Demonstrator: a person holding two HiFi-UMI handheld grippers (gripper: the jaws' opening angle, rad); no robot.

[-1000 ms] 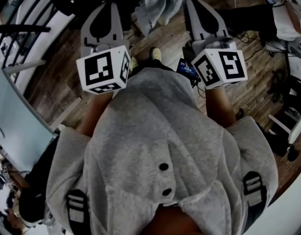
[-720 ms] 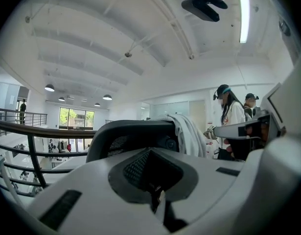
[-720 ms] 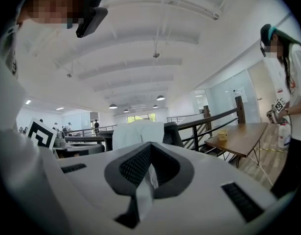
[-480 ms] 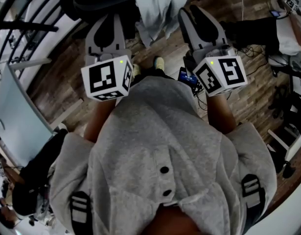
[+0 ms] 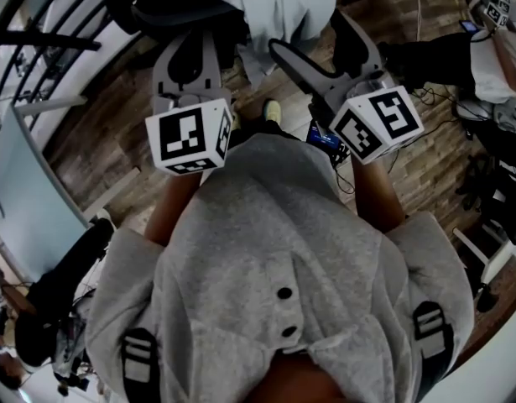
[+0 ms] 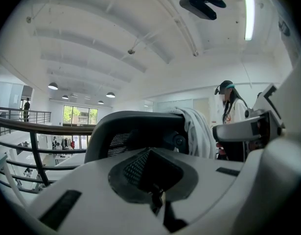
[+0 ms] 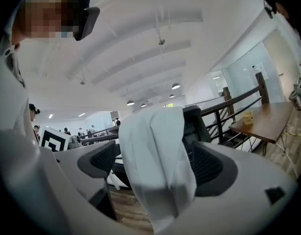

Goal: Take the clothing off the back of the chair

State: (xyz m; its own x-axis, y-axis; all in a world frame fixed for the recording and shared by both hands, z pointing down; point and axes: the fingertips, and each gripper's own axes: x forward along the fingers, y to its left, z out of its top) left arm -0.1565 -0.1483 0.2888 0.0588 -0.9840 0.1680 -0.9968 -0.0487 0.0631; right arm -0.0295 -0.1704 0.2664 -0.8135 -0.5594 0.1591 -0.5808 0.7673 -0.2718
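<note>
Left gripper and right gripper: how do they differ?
The left gripper is shut and empty; the right gripper has just been opening, jaws wide, the pale garment between them unpressed. The left gripper faces bare chair back; the right gripper faces the garment. Both carry marker cubes.

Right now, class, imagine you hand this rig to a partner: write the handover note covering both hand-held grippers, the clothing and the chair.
The left hand-held gripper is shut and empty, pointing at the chair back.
The right hand-held gripper is open; its jaws have just been opening. The pale garment shows between them, not pinched.
The pale garment hangs draped over the chair back.
Done: approach only.
Left to do: close on the garment, probably with the right, and lift it clear.
</note>
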